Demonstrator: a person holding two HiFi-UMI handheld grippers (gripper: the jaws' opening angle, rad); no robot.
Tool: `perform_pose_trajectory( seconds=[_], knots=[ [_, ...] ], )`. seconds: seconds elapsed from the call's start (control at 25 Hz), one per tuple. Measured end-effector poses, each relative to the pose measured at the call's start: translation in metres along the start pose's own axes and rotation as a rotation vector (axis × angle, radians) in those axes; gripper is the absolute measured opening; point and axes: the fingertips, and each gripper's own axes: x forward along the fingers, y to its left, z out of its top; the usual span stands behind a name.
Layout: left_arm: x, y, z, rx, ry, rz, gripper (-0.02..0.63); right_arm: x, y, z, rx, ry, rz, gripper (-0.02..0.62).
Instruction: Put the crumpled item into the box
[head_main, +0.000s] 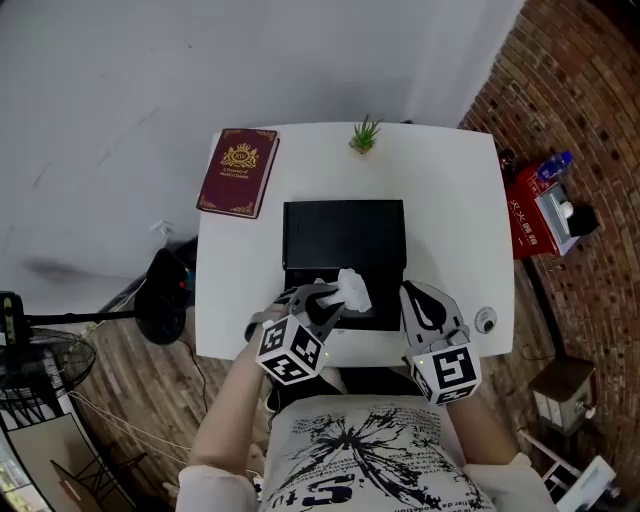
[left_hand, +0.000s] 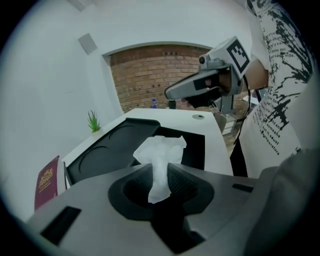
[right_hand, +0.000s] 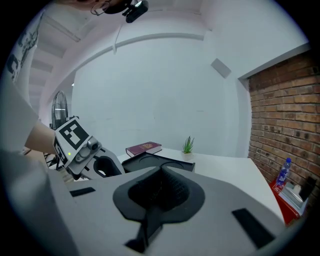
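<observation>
print on the red book (head_main: 238, 171) is illegible.

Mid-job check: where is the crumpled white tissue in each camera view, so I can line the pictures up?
Head view: crumpled tissue at lower centre, pinched by the left gripper over the near part of the black box.
Left gripper view: centre, tissue clamped between the jaws.
Right gripper view: not in it.
Shared landmark: small green plant.

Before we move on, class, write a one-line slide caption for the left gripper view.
Left claw pinching a crumpled white tissue over the open black box on a white table.
</observation>
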Motion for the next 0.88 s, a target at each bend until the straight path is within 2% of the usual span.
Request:
perform_pose_trajectory(
  seconds=[0.2,0.44,0.72,0.88],
  knots=[
    [0.028,-0.006,-0.012,0.053,0.101,-0.074,0.1,0.003,-0.015,-0.015,0.02,0.031,-0.003,0.015],
    [0.049,-0.007,-0.026,0.092,0.201,-0.102,0.101,0.007,-0.027,-0.024,0.043,0.053,-0.015,0.015],
    [0.054,-0.005,-0.026,0.089,0.205,-0.088,0.124,0.009,-0.028,-0.027,0.045,0.072,-0.012,0.015],
    [0.046,0.0,-0.023,0.052,0.196,-0.054,0.193,0.007,-0.025,-0.021,0.026,0.071,-0.003,0.015]
  ],
)
